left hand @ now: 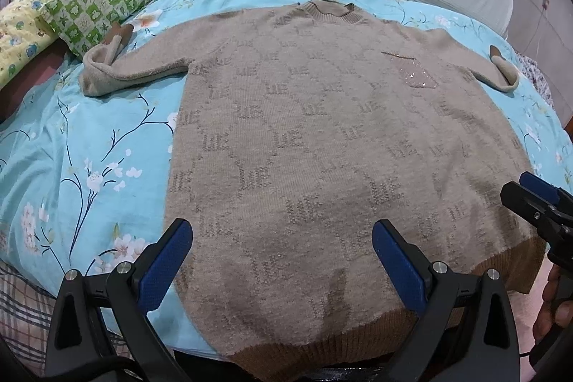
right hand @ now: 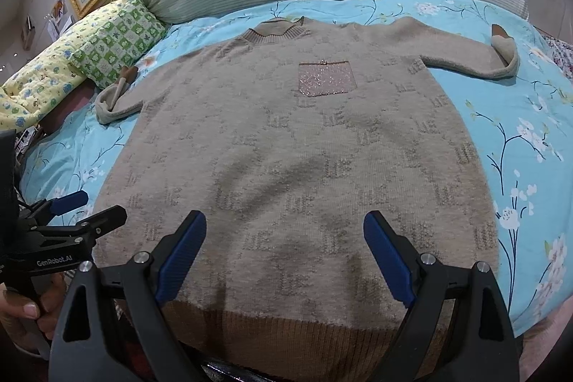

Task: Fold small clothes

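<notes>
A beige knit sweater [left hand: 322, 138] lies flat, front up, on the floral bedsheet [left hand: 71, 149], hem at the near edge. Left gripper [left hand: 283, 260] and right gripper [right hand: 284, 249] hover above the hem, jaws spread, holding nothing.

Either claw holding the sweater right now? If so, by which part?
Nothing is held. The left claw and right claw are both open, poised over the sweater near its hem, which lies flat on the bed.

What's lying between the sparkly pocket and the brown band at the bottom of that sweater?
Only bare patterned knit; nothing rests on the sweater between the sparkly pocket and the brown hem band, as the right wrist view shows best.
</notes>
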`<state>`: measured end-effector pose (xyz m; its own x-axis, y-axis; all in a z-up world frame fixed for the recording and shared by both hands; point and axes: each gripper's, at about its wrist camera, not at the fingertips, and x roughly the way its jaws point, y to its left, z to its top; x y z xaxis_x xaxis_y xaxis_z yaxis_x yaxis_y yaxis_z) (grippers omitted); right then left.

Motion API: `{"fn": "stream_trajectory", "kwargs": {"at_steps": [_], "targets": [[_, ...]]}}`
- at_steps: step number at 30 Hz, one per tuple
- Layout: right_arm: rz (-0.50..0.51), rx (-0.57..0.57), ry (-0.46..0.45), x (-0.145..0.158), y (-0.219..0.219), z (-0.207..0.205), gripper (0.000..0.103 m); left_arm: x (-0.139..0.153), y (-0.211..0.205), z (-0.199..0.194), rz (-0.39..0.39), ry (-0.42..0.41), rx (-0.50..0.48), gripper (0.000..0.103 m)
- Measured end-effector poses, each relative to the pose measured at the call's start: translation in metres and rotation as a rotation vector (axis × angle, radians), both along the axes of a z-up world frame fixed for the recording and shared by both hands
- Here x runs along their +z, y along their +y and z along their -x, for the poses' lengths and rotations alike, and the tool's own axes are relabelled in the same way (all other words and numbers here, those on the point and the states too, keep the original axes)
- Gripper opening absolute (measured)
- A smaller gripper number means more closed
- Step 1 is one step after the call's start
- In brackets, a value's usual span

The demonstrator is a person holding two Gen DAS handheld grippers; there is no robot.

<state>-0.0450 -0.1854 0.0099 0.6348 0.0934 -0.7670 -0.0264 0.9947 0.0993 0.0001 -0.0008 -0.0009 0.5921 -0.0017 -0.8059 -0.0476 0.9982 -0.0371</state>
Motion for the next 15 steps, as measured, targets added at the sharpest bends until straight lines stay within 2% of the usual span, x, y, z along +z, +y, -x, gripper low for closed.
{"fn": "stream_trajectory", "kwargs": {"at_steps": [4, 6, 15], "targets": [[-0.001, 0.000, 0.023, 0.0009, 0.0015, 0.0007, 0.090, -0.0005, 0.0003, -0.0004, 0.005, 0.000, -0.002, 0.101], [-0.005, 0.001, -0.010, 0.0009, 0.0023, 0.0017, 0.090, -0.0012, -0.0003, -0.0009, 0.008, 0.000, 0.000, 0.101], [-0.005, 0.001, -0.005, 0.0004, 0.0029, 0.0013, 0.090, -0.0033, -0.0025, -0.0034, 0.005, 0.019, 0.001, 0.101]]}}
